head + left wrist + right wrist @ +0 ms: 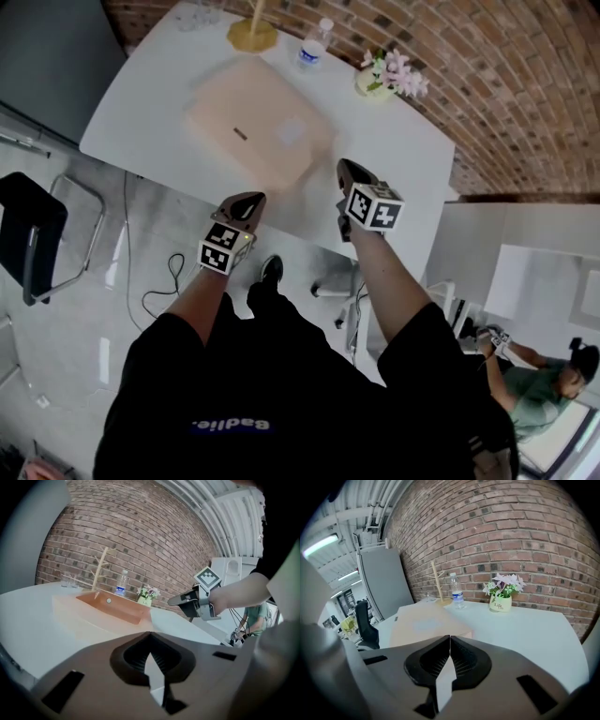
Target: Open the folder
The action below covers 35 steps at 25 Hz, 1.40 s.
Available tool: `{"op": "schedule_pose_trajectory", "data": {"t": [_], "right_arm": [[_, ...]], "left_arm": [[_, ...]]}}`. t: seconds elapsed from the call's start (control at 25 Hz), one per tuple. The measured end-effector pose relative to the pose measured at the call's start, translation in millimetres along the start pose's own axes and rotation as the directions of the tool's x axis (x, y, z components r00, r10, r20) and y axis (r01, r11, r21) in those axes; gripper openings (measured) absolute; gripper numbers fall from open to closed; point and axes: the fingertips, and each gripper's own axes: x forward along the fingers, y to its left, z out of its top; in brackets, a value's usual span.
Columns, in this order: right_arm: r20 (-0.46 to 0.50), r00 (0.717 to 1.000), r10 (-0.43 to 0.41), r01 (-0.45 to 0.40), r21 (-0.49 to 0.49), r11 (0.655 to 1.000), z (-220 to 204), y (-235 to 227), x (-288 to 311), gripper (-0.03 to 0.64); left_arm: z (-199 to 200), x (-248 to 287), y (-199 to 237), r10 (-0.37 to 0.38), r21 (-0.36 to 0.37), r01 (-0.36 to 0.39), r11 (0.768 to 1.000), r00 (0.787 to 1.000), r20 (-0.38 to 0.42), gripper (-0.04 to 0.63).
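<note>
A pale peach folder [258, 122] lies flat and looks closed on the white table [412, 150]. The left gripper view shows its darker side with a small round snap [108, 600]. My left gripper [246, 202] hovers just off the table's near edge, short of the folder, jaws shut and empty [150, 634]. Beside the folder's near right corner my right gripper [349, 169] hangs over the table edge, also shut on nothing [450, 637]. It shows from the side in the left gripper view [180, 600]. The folder [424, 625] lies just ahead of the right gripper's jaws.
At the table's far side stand a wooden branch stand on a round base [252, 33], a water bottle [315, 44], a small flower pot [380, 77] and drinking glasses [197, 14]. A black chair [28, 234] stands at left. A seated person [539, 384] is at lower right.
</note>
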Motion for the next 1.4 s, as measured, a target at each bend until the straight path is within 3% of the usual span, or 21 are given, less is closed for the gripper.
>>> {"op": "schedule_pose_trajectory", "data": {"t": [0.28,0.64,1.08,1.4], "right_arm": [[0.083,0.993,0.088,-0.090,0.024,0.996,-3.2,60.9,-59.2,0.029],[0.170,0.966,0.195,-0.208,0.066,0.976,-8.4,146.9,-121.0,0.029],[0.283,0.928,0.241,-0.261,0.035,0.965,4.1,203.7,-195.7,0.029],[0.314,0.918,0.241,-0.261,0.020,0.965,-9.2,230.2,-222.8,0.029]], "left_arm": [[45.9,-50.5,-31.9,-0.068,0.019,0.067,0.998,0.996,0.057,-0.002],[111.9,-113.9,-72.5,-0.190,0.076,0.181,0.980,0.973,0.134,-0.003],[142.2,-179.0,-105.2,-0.296,0.101,0.283,0.954,0.942,0.157,-0.002],[148.8,-209.6,-118.9,-0.354,0.127,0.338,0.933,0.925,0.138,-0.002]]}}
